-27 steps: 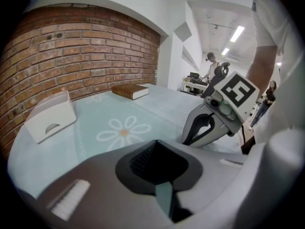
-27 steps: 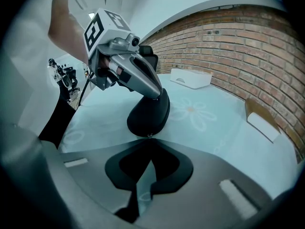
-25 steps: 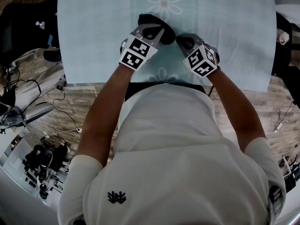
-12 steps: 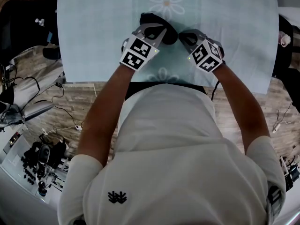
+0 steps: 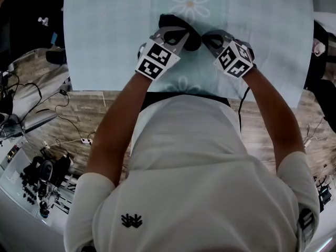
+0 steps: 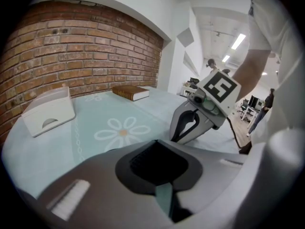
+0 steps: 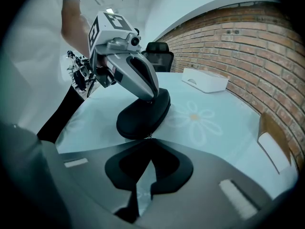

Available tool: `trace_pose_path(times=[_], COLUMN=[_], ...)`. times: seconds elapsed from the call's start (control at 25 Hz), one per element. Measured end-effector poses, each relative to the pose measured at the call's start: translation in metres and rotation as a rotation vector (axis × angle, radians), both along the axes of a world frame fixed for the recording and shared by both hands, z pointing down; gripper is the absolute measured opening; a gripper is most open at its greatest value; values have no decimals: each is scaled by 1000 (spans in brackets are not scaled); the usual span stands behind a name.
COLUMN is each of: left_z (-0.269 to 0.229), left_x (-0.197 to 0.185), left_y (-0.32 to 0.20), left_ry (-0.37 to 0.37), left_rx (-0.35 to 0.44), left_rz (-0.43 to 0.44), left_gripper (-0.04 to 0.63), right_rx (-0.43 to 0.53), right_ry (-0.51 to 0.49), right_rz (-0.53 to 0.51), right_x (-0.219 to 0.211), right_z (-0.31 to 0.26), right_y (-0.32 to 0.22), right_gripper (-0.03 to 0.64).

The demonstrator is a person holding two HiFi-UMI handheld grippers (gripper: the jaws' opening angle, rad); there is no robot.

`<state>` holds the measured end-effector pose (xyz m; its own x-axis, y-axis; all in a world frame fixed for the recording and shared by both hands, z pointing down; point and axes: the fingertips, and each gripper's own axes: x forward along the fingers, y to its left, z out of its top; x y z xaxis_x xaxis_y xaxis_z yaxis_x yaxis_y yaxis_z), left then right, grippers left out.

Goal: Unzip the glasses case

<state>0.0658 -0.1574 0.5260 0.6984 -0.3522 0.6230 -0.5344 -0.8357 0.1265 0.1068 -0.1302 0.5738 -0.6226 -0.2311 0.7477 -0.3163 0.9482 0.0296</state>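
The black glasses case [image 5: 169,21] is seen on the pale blue tablecloth [image 5: 105,35], just below a printed daisy [image 5: 190,3] and near the table's front edge. It is pressed from above by the left gripper [image 5: 173,37], whose jaws are closed on the case's upper side. In the left gripper view, woven black material fills the space between them, with only a thin slit of cloth showing below.

The right gripper [image 5: 211,40] is held just beside the case, at its right end. Its jaws are drawn almost together, and their tips meet on a small zipper pull [image 7: 149,136] that hangs at the case's lower edge. Whether the zip has been opened at all cannot be told.

Farther back on the table a white box [image 6: 47,111] and a brown book [image 6: 131,92] are seen, both well apart from the case.
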Motion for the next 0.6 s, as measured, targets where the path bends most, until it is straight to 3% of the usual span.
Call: trace_pose_path(times=[0.6], left_z=[0], left_x=[0], left_y=[-2], left_ry=[45], left_rx=[-10], left_rz=[-6], left_gripper=[55], right_rx=[12], right_ry=[39], right_rz=[-107], right_x=[-7], right_z=[1], right_y=[-18], right_gripper=[2])
